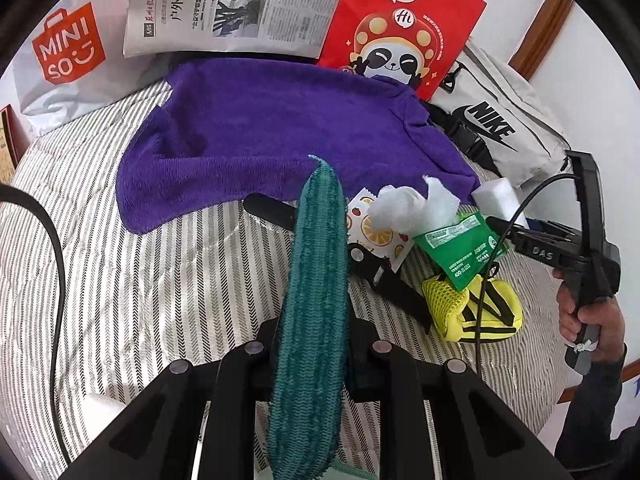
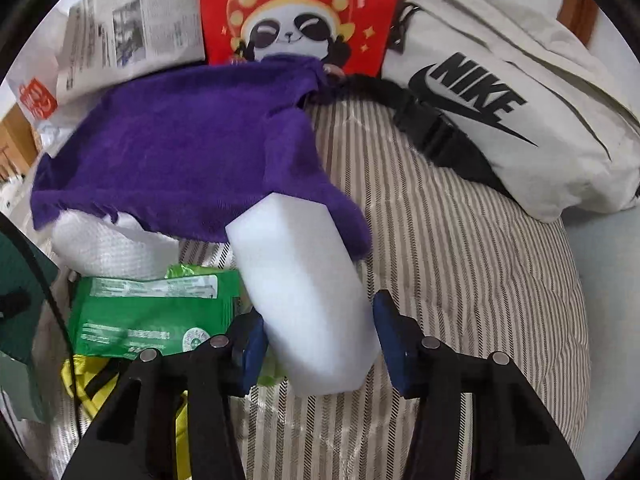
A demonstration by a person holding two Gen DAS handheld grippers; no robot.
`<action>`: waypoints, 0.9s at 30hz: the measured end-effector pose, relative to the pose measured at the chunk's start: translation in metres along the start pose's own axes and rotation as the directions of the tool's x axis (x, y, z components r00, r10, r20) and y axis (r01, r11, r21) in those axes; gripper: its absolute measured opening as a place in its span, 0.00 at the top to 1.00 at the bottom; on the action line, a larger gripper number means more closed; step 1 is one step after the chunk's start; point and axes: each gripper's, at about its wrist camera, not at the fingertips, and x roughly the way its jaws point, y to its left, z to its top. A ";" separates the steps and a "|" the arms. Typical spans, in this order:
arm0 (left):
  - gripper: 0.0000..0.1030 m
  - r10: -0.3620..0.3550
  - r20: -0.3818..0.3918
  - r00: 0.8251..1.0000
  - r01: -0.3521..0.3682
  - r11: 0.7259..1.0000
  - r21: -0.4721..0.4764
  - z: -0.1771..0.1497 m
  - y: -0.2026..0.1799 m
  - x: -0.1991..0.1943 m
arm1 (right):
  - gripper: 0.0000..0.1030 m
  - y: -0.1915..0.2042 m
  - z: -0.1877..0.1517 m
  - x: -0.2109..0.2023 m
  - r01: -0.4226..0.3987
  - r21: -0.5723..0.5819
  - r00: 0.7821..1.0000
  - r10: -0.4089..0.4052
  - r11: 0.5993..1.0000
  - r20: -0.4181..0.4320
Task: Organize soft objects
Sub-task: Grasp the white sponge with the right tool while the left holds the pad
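My left gripper [image 1: 314, 344] is shut on a teal knitted cloth [image 1: 316, 300] that stands up between its fingers above the striped bedding [image 1: 120, 280]. My right gripper [image 2: 320, 344] holds a white sponge block [image 2: 304, 292] between its blue pads [image 2: 252, 348]; it also shows in the left wrist view [image 1: 494, 196]. A purple towel [image 1: 280, 136] lies spread ahead, also in the right wrist view [image 2: 180, 152]. A green tissue pack [image 2: 152, 316] with white tissue [image 1: 412, 204] sticks out beside a yellow mesh pouch [image 1: 472, 308].
A newspaper [image 1: 224, 4], a red panda paper bag [image 1: 404, 28], a white Miniso bag [image 1: 68, 60] and a white Nike bag [image 2: 500, 112] with a black strap line the back. A fruit-print packet [image 1: 376, 232] lies near the tissue pack. A black cable [image 1: 56, 272] runs at left.
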 end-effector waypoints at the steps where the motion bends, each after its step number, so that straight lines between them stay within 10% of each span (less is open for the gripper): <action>1: 0.82 0.000 0.002 1.000 0.000 1.000 -0.004 0.000 0.002 -0.001 | 0.60 -0.002 -0.001 -0.005 0.000 0.008 1.000 0.000 1.000 0.006; 27: 0.82 -0.034 0.112 0.993 0.042 0.997 -0.067 0.027 0.020 -0.053 | 0.60 0.013 -0.001 -0.069 -0.145 0.071 0.989 0.142 0.987 0.051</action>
